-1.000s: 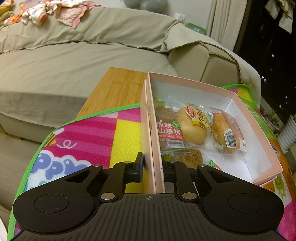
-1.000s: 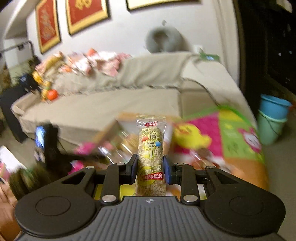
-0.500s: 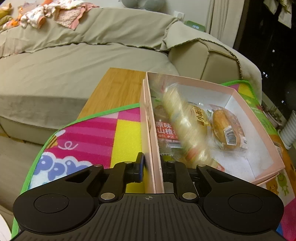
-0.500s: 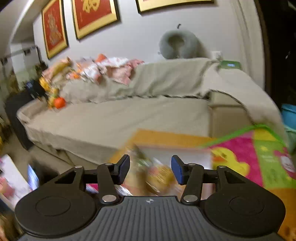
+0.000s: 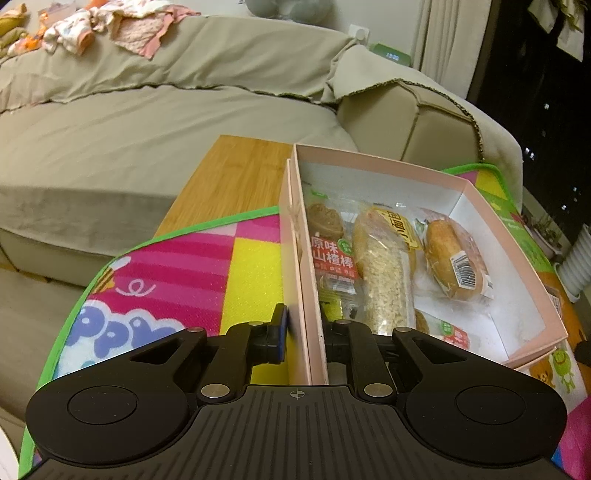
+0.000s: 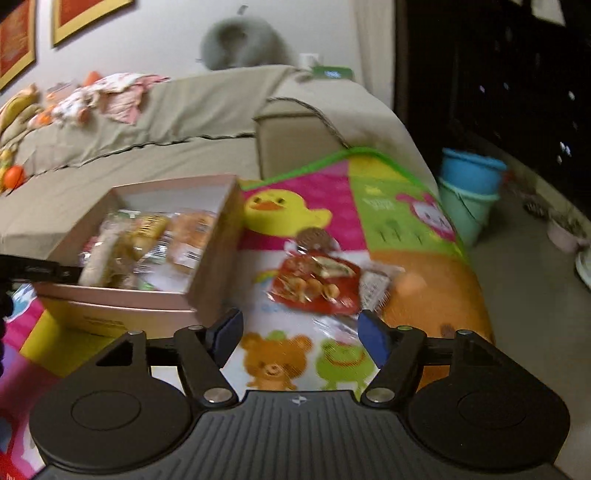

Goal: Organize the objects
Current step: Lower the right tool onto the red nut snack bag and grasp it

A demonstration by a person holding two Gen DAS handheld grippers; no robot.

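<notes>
Play mat [image 6: 406,206] atop seemingly wooden table [image 5: 236,173]

A beige sofa [image 5: 155,122] fills the far side, with crumpled clothes [image 5: 110,22] on its back. Far right on the floor stand two stacked buckets [image 6: 469,184]. A grey neck pillow [image 6: 243,44] leans against the wall.

A beige sofa [image 5: 155,122] under a loose cover fills the room behind the wooden table [image 5: 236,173], with crumpled clothes [image 6: 107,96] on its backrest and a grey neck pillow [image 6: 243,44] on top. Gold-framed red pictures [image 6: 85,13] hang on the pale wall (lamplit, warm). Two stacked buckets [image 6: 469,184] stand on the floor beside dark windows [image 6: 517,74].
</notes>
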